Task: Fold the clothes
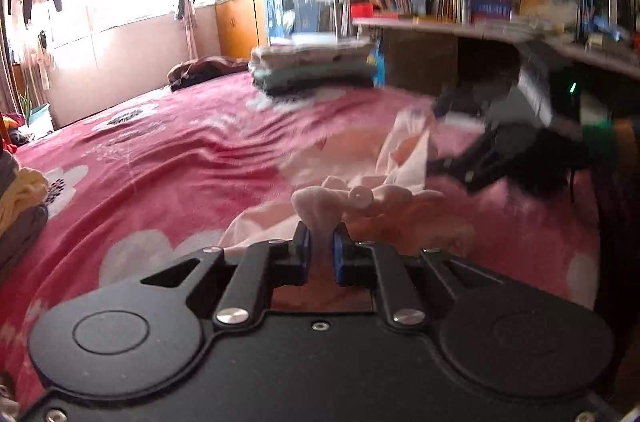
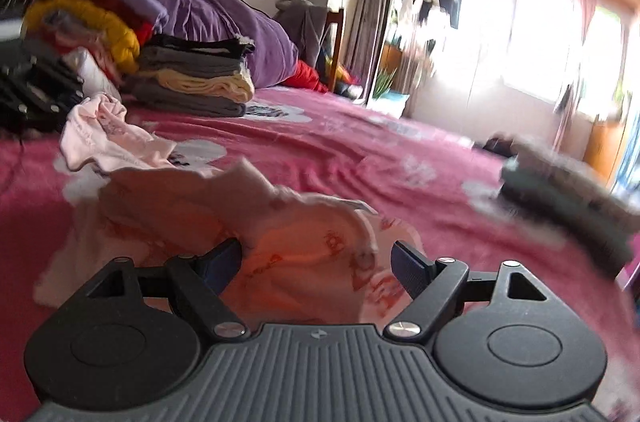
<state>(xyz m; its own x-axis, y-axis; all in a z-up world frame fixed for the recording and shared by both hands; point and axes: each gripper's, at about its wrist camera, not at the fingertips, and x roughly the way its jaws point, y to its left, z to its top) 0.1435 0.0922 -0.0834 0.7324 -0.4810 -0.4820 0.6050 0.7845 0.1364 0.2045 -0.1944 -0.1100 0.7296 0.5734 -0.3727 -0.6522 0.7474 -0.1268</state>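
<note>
Pink cloth, my crumpled garment (image 1: 384, 182), lies on the red flowered bedspread (image 1: 180, 158), its long axis running from my left tongs (image 1: 320, 246) at lower centre up toward the right of the frame. Those tongs pinch a bunched fold. My right tongs (image 2: 318, 262) stand wide, jaws either side of the cloth, gripping nothing.

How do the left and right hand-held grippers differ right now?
The left hand-held gripper is shut, pinching a bunched fold of the pink garment; the right hand-held gripper is spread wide open, gripping nothing. Both have blue-padded black fingers over the same garment.
</note>
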